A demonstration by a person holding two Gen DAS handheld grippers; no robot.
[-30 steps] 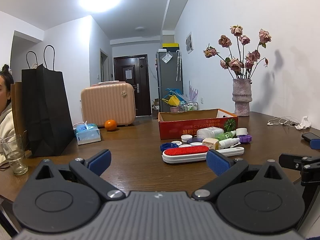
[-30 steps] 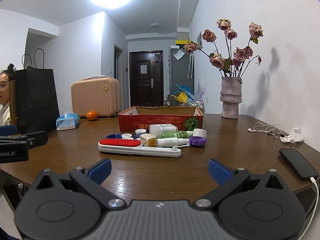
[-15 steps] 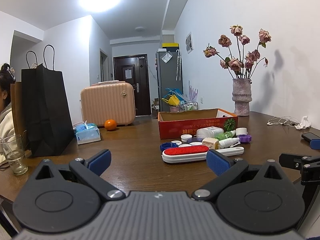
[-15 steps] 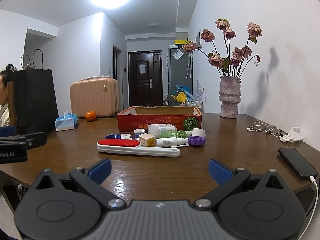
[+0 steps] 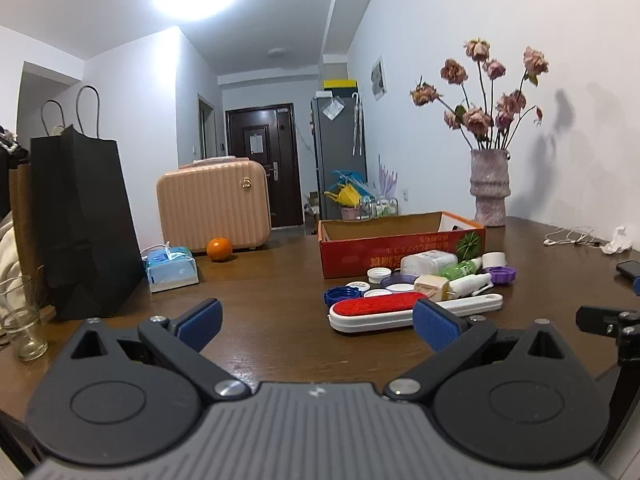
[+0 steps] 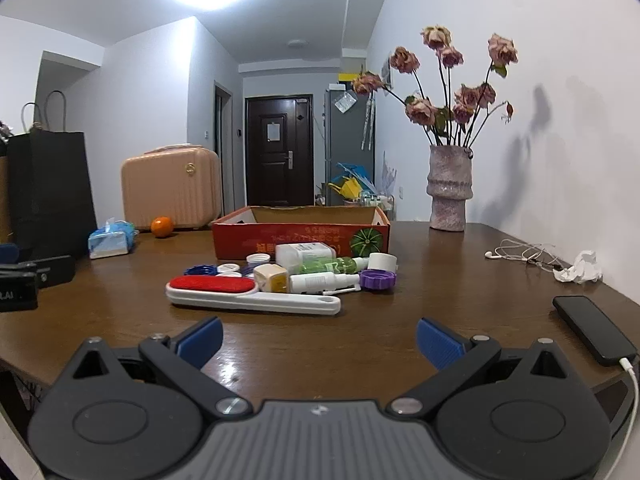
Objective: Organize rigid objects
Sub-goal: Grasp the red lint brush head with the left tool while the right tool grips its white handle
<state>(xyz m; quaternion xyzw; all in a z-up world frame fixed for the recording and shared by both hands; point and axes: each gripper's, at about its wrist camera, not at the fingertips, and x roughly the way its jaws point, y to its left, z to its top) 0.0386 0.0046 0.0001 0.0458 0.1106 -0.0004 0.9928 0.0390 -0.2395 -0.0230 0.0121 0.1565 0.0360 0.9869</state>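
Left gripper (image 5: 316, 322): held low over the near edge of the desk (image 5: 260, 320), jaws spread wide with nothing between the blue pads.
Right gripper (image 6: 318, 340): also low over the near edge, jaws spread wide and empty; its black body shows at the right edge of the left wrist view.
Lint brush (image 6: 252, 296): white handle with a red pad, lying flat on the desk at the front of the pile, handle end toward the right.
Small items: a cluster just behind the brush, in front of the box, made up of a blue cap (image 6: 199, 270), white caps (image 6: 258, 258), a beige cube (image 6: 271, 278), a white spray bottle (image 6: 324, 280), a green bottle (image 6: 328, 266), a white jar (image 6: 304, 252), a purple cap (image 6: 378, 279) and a white roll (image 6: 383, 261).
Box (image 6: 300, 230): red cardboard, open on top, standing behind the cluster; its inside is not visible.
Vase (image 6: 448, 188): pink, with dried roses, at the far right near the wall.
Phone (image 6: 594, 330): black, on the right edge, cable plugged in.
Earphones (image 6: 520, 256): white, beside a crumpled tissue (image 6: 580, 268).
Far left: tissue pack (image 5: 172, 268), orange (image 5: 219, 249), pink case (image 5: 212, 204), black bag (image 5: 84, 224), glass (image 5: 22, 318).
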